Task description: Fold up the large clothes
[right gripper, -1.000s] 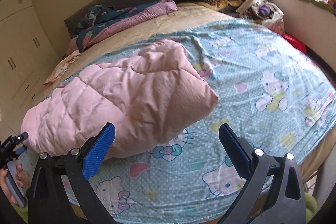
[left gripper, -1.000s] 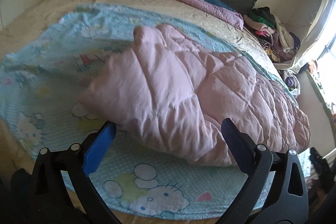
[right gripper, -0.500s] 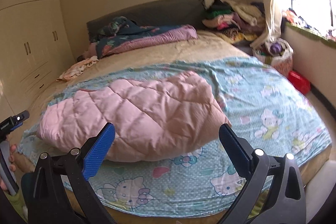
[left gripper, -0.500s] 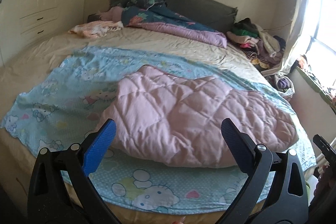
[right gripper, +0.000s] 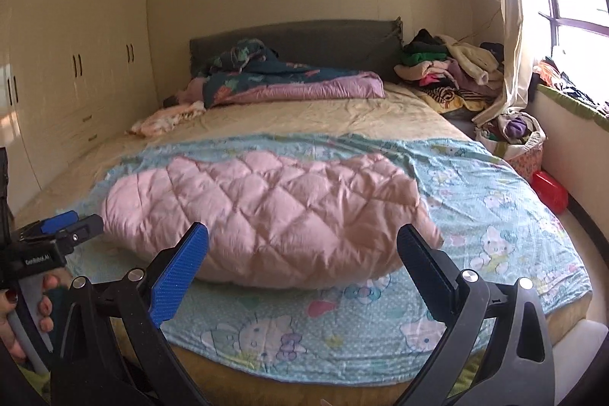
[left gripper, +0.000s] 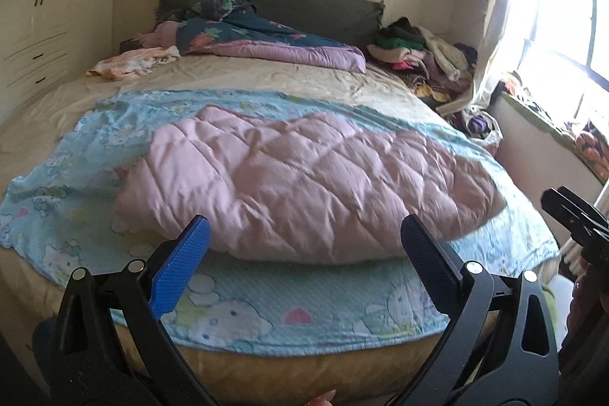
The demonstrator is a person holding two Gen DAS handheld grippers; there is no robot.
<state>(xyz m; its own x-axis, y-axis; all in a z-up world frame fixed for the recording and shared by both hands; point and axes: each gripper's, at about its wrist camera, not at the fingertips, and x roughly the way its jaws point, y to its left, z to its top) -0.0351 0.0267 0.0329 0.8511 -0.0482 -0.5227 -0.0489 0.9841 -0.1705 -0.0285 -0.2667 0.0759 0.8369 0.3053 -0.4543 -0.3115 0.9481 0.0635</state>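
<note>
Left hand-held gripper (left gripper: 304,242): its blue fingers (left gripper: 179,267) are spread wide with nothing between them. It hangs in the air in front of the bed, not touching anything, so it looks ready to reach in.
Right hand-held gripper (right gripper: 302,248): it is wide open too, and holds nothing. It sits off the near edge of the bed, beside the left one.
Why both are back: from this far off the whole pink thing can be seen. I think that helps in picking where to grab next.
Near edge of bed (left gripper: 304,368): the side of the mattress curves round just past the fingers. Nothing lies on that front strip, so both tools can go straight in.
Blue cat blanket (right gripper: 266,330): it is spread flat under the pink thing, like a mat to fold on. Its front edge hangs a little over the bed.
Pink puffy coat (right gripper: 266,215): it may be a coat or a small quilt, I cannot tell. It lies across the middle of the blue blanket in a long, fat shape, and it looks folded over once already. Both of its ends have open blanket around them.
Next step, I guess: grab the two ends and bring them together.
Bare sheet (right gripper: 323,117): behind the blanket is lots of flat room.
Dark flowery quilt (right gripper: 289,78): bunched up by the headboard, far from the work.
Clothes pile (right gripper: 449,71): heaped in the far corner by the window, well out of the way.
</note>
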